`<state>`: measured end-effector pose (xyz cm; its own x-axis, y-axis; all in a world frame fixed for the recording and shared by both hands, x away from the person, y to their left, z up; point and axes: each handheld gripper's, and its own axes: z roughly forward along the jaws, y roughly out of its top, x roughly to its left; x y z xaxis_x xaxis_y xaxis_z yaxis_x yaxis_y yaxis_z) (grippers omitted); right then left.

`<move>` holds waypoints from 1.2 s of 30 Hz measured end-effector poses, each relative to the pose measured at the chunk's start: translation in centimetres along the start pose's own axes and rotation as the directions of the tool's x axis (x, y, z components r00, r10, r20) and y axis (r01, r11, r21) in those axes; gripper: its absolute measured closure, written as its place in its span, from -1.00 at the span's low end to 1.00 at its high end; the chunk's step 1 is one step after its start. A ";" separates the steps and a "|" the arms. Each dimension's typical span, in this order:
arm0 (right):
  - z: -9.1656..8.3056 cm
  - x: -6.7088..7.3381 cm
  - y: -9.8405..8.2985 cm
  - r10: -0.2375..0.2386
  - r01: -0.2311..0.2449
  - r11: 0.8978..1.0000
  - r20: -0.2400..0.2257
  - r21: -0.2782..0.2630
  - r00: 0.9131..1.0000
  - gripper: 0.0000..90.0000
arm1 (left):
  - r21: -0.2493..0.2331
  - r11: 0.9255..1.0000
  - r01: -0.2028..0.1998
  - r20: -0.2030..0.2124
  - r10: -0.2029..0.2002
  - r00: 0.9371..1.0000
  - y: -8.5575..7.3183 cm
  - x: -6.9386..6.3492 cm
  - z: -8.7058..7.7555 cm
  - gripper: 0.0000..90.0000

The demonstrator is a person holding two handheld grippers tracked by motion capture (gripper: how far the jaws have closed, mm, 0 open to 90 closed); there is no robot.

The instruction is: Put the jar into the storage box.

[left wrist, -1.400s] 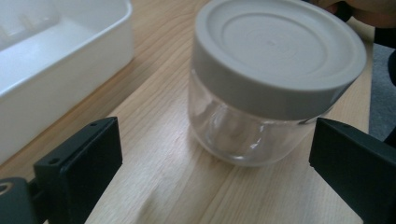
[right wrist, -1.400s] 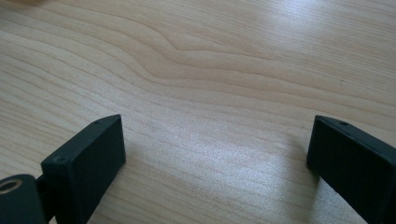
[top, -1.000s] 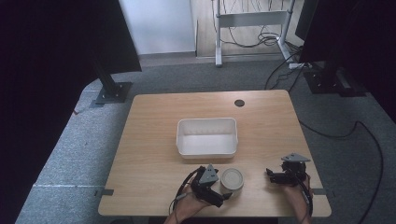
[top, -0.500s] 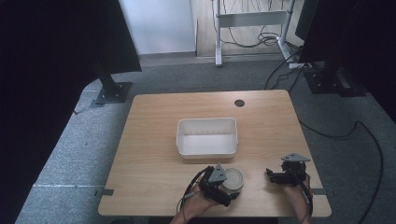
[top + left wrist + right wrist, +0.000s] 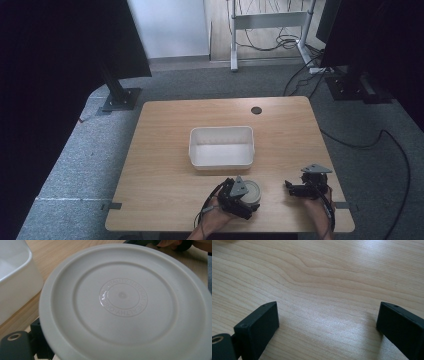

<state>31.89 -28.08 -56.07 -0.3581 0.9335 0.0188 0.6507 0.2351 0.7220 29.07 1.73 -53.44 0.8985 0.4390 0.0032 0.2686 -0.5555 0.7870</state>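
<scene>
A round off-white container with an embossed lid (image 5: 253,191) (image 5: 122,302) stands near the table's front edge, just in front of the white bin (image 5: 221,161). My left gripper (image 5: 247,201) sits against the container's left and front side. In the left gripper view the lid lies very close and covers all but one black jaw at the lower left, so the grip is hidden. My right gripper (image 5: 294,189) (image 5: 328,307) rests at the front right, open, with bare wood between its jaws.
The white bin's wall (image 5: 12,272) is close on the container's far-left side. A round cable hole (image 5: 256,110) is at the table's back. The other hand (image 5: 172,243) lies just beyond the lid. The table (image 5: 160,165) ends a short way behind both hands.
My left gripper has moved right, closing in on the round container until it is against it. The container has shifted slightly right. The right gripper has stayed put.
</scene>
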 end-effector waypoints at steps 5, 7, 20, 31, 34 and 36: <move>0.0 0.0 0.0 0.000 0.000 1.000 0.000 0.000 1.000 -0.91 | -0.011 0.999 0.032 0.010 -0.032 0.999 -0.1 0.3 -0.2 -0.78; 0.0 0.0 0.0 0.000 0.000 1.000 0.000 0.000 1.000 -0.91 | -0.020 0.999 0.040 0.007 -0.040 0.999 -0.1 0.4 -0.4 -0.78; 0.0 0.0 0.0 -0.002 0.002 1.000 -0.001 0.000 1.000 -0.91 | -0.016 1.000 0.017 -0.031 -0.017 0.999 0.6 1.0 -1.2 -0.78; 0.0 0.0 0.0 -0.002 0.002 1.000 -0.001 0.000 1.000 -0.91 | -0.020 1.000 0.011 -0.067 -0.013 0.998 1.2 2.0 -2.3 -0.78; 0.0 0.0 0.0 -0.002 0.002 1.000 0.000 0.000 1.000 -0.91 | -0.023 1.000 0.012 -0.073 -0.014 0.997 1.4 2.3 -2.6 -0.78; 0.0 0.0 0.0 -0.002 0.002 1.000 -0.001 0.000 1.000 -0.91 | -0.024 1.000 0.015 -0.077 -0.017 0.997 1.5 2.5 -2.7 -0.78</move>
<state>31.91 -28.08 -56.07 -0.3595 0.9330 0.0181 0.6502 0.2366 0.7220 30.76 3.93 -50.59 0.8642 0.5017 0.0377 0.2737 -0.5317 0.8015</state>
